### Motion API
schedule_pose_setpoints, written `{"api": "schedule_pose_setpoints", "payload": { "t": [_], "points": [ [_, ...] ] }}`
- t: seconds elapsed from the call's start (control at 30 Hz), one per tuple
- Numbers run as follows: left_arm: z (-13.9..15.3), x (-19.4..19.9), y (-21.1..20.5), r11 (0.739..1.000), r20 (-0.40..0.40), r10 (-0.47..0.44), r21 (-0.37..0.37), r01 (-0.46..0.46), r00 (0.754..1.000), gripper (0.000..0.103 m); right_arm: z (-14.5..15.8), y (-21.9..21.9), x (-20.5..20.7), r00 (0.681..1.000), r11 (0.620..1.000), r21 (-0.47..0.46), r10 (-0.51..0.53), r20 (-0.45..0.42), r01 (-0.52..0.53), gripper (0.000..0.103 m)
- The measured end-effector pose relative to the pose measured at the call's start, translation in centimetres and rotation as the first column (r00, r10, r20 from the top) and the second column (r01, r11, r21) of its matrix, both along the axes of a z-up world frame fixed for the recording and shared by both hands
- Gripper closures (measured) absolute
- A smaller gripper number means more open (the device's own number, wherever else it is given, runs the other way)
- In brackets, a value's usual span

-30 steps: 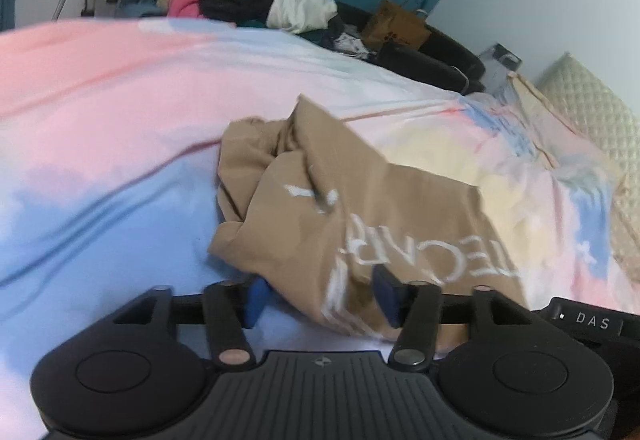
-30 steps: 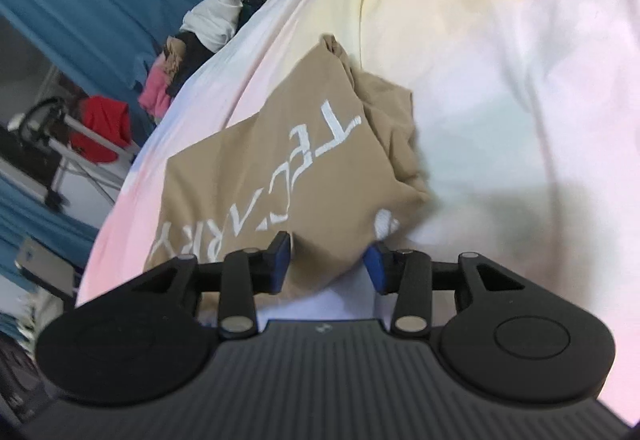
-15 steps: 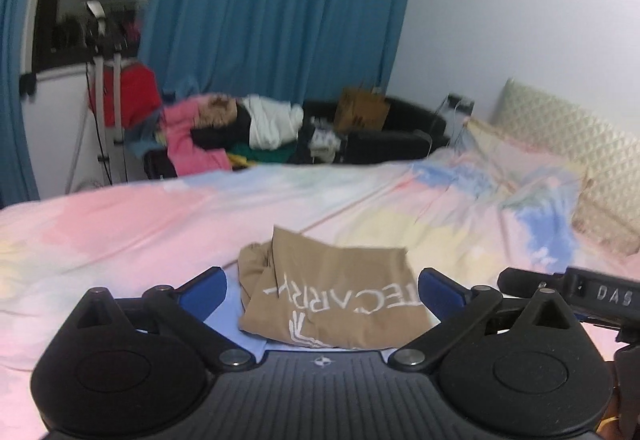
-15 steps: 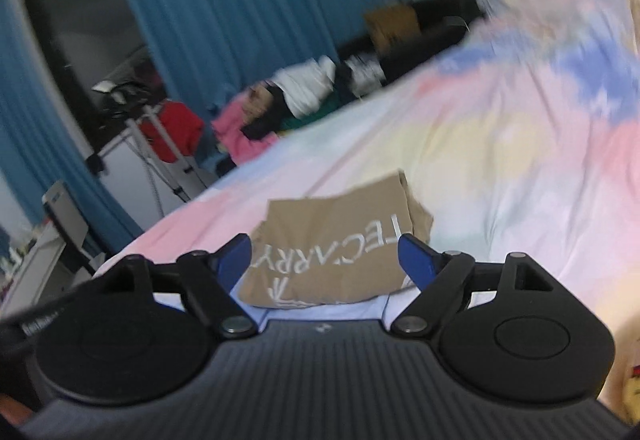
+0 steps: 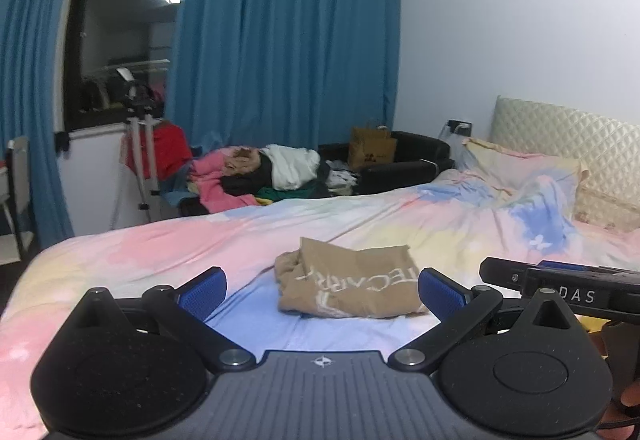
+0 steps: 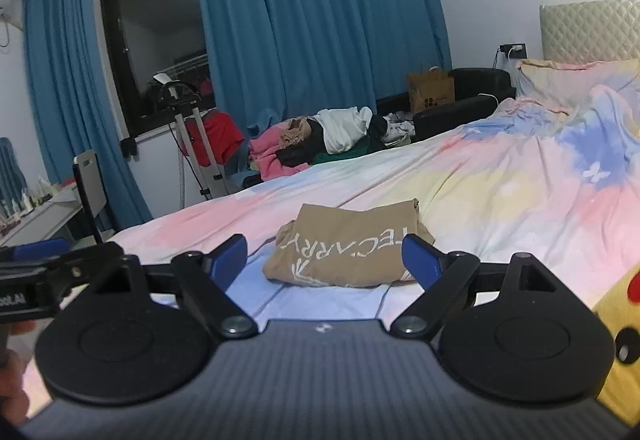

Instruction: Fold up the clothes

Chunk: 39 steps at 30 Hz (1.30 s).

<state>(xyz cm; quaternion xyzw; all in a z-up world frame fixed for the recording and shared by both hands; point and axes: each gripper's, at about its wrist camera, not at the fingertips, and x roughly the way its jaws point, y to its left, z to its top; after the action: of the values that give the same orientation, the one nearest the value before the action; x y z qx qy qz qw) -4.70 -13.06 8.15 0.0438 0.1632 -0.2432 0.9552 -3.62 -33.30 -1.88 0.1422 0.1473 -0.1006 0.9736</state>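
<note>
A tan shirt [image 5: 348,282] with white lettering lies folded on the pastel bedspread [image 5: 160,252], its bunched edge to the left. In the right wrist view the same tan shirt [image 6: 348,254] lies ahead on the bedspread [image 6: 500,191]. My left gripper [image 5: 322,290] is open with its blue pads spread wide, raised and drawn back from the shirt, nothing between them. My right gripper [image 6: 324,258] is open too, its pads apart and empty, well short of the shirt. Each gripper shows at the edge of the other's view.
A pile of loose clothes [image 5: 272,171] lies beyond the far edge of the bed, beside a black sofa [image 5: 404,163] with a brown paper bag [image 5: 372,151]. A stand [image 5: 140,167] with a red garment is at the left. Pillows [image 5: 520,167] and headboard are right. A yellow plush [image 6: 616,320] sits near right.
Both grippers let go of the tan shirt, opened wide, and pulled back and up from it. The shirt stays folded on the bed and now looks small and farther off.
</note>
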Motion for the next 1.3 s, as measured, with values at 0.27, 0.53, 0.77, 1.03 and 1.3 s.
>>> {"api": "schedule_pose_setpoints", "payload": {
  "t": [0.27, 0.53, 0.77, 1.03, 1.3],
  "points": [
    [-2.4, -0.8, 1.6, 0.998, 0.028, 0.057, -0.027, -0.057, 0.998, 0.0, -3.5, 2.6, -0.4, 0.999, 0.995, -0.091, -0.025, 0.041, 0.029, 0.017],
    [-5.4, 0.9, 1.3, 0.999, 0.037, 0.047, -0.029, -0.046, 0.998, 0.0, -5.6, 3.2, 1.5, 0.998, 0.991, -0.115, -0.059, 0.032, 0.062, 0.017],
    [-7.4, 2.2, 0.8, 0.999, 0.012, 0.043, 0.002, -0.043, 0.999, 0.0, -6.9, 2.4, 2.6, 0.994, 0.988, -0.108, -0.108, -0.003, 0.107, 0.017],
    [-8.0, 2.5, 1.1, 0.998, -0.007, 0.059, 0.008, -0.059, 0.998, 0.0, -7.3, 3.2, 2.9, 0.995, 0.984, -0.152, -0.098, -0.013, 0.095, 0.017],
    [-7.6, 1.9, 1.1, 0.998, 0.004, 0.063, 0.011, -0.063, 0.998, 0.0, -7.2, 3.4, 2.7, 0.996, 0.984, -0.154, -0.089, -0.012, 0.086, 0.017]
  ]
}}
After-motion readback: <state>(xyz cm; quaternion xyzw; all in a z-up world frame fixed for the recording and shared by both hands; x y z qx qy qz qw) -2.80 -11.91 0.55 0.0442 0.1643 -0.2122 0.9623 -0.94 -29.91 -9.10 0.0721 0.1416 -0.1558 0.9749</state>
